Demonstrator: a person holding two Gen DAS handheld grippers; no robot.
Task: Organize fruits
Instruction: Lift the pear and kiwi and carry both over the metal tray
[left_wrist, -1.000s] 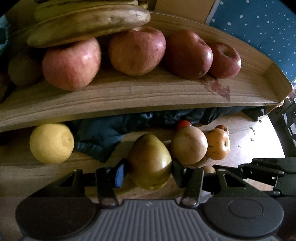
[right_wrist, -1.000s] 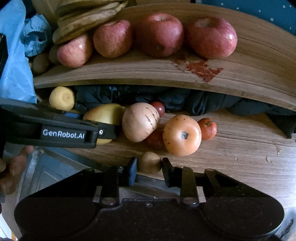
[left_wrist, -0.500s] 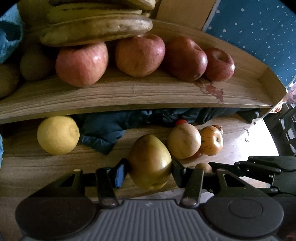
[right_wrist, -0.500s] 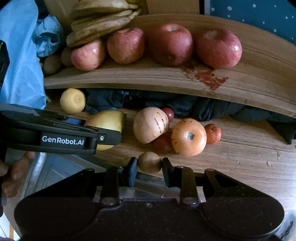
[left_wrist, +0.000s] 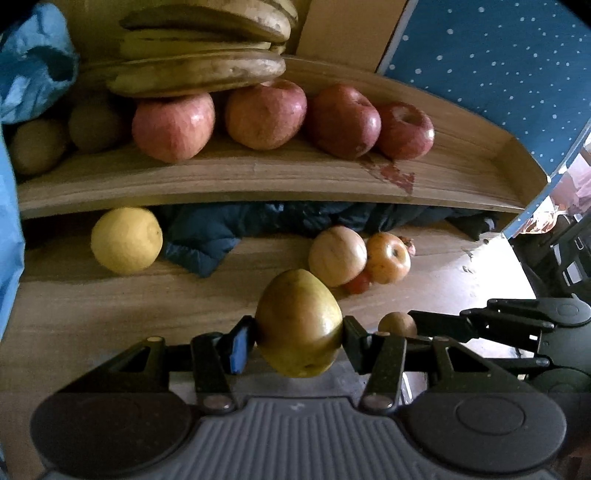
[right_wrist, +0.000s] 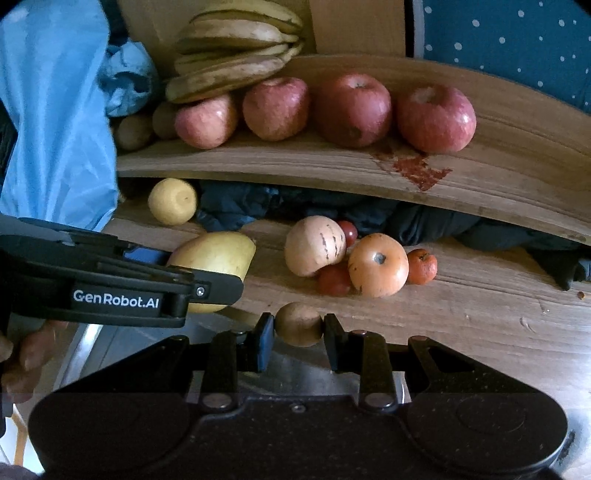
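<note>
My left gripper (left_wrist: 299, 332) is shut on a yellow-green pear (left_wrist: 298, 321), held above the lower wooden shelf (left_wrist: 110, 306). My right gripper (right_wrist: 299, 328) is shut on a small brown round fruit (right_wrist: 298, 323); that fruit (left_wrist: 397, 324) and the right gripper also show at the right of the left wrist view. The pear (right_wrist: 216, 258) appears left in the right wrist view. Several red apples (left_wrist: 266, 110) and bananas (left_wrist: 199, 70) rest on the upper shelf (left_wrist: 258, 181). A lemon (left_wrist: 126, 240) lies on the lower shelf.
A beige fruit (right_wrist: 314, 245), an orange apple (right_wrist: 378, 264), small red fruits (right_wrist: 334, 278) and a tangerine (right_wrist: 422, 266) cluster on the lower shelf. Dark cloth (left_wrist: 207, 236) lies at its back. Blue plastic bag (right_wrist: 55, 110) hangs left. Kiwis (left_wrist: 37, 146) sit beside the apples.
Both grippers rose and pulled back from the shelves with their fruits still held. The shelves and the fruit cluster look farther away and lower in both views.
</note>
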